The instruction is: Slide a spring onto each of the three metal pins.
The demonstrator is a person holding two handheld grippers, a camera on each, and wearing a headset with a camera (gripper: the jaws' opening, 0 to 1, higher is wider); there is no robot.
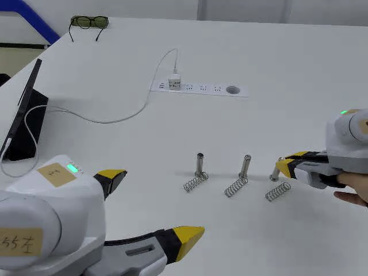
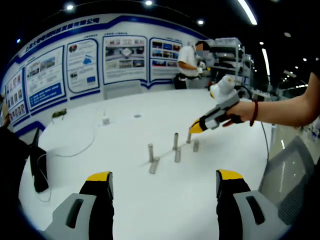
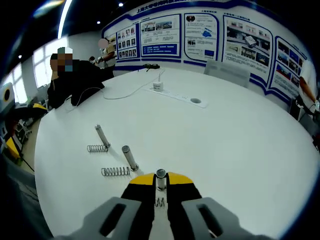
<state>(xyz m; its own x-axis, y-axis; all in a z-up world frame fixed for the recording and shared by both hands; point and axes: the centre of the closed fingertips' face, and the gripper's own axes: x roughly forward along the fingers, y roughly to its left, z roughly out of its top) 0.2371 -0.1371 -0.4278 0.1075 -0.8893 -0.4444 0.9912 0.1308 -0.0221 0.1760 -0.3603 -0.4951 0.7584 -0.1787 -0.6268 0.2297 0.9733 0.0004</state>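
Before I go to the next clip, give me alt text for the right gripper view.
The right gripper has its yellow-tipped jaws closed around the nearest pin, with a spring lying on the white table under them. To the left stand a second pin and a third pin, with a second spring and a third spring lying beside them.

Lab showroom; blue-framed poster boards [image 2: 125,52] stand behind a large white table [image 1: 287,57].

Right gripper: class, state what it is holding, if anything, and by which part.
The right gripper is closed on a metal pin, the end one of the row of three. It grips the upright pin near its top end.
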